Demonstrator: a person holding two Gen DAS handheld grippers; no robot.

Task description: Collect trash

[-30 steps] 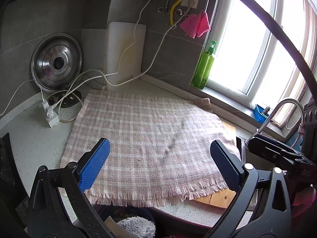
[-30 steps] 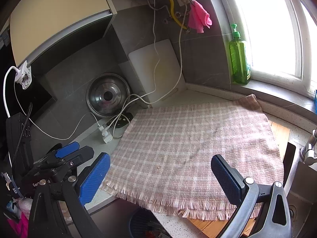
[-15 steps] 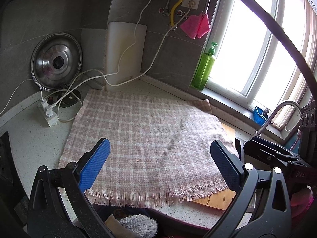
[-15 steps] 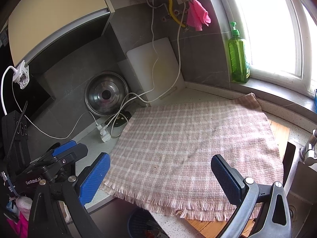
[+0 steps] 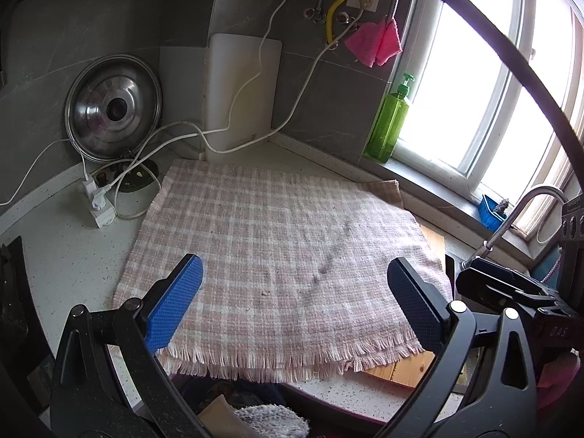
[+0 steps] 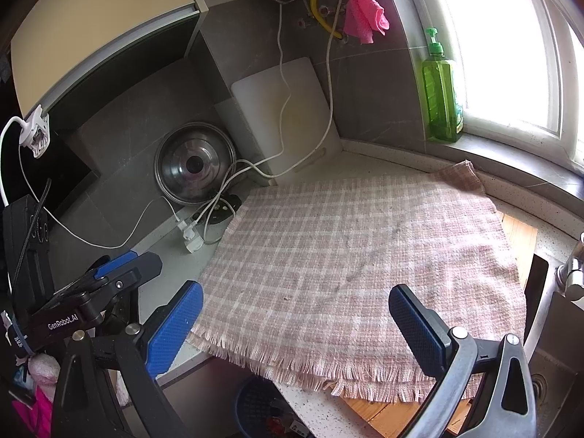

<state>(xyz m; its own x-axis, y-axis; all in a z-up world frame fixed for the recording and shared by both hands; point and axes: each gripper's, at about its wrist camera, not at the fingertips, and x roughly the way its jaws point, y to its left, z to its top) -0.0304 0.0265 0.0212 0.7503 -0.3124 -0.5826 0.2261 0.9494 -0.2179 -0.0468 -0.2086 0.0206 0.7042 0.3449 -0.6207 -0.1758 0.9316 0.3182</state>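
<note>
A pink and white plaid cloth (image 5: pixel 284 241) (image 6: pixel 365 252) covers the counter, with only a tiny dark crumb (image 5: pixel 263 294) (image 6: pixel 286 297) on it. My left gripper (image 5: pixel 292 273) hovers open over the cloth's near edge, nothing between its blue pads. My right gripper (image 6: pixel 294 292) is likewise open and empty above the fringe. Each gripper shows in the other's view: the left one (image 6: pixel 109 281) at the left, the right one (image 5: pixel 511 288) at the right. Below the counter edge a blue basket (image 6: pixel 255 405) holds some items; its contents are unclear.
A steel pot lid (image 5: pixel 113 109), a white cutting board (image 5: pixel 241 91), a power strip (image 5: pixel 98 204) with cables and a green soap bottle (image 5: pixel 388 120) line the back. A faucet (image 5: pixel 518 211) and sink are at the right. A wooden board (image 6: pixel 518 233) lies under the cloth.
Both views shifted only slightly; the grippers stayed open and empty over the cloth's near edge.
</note>
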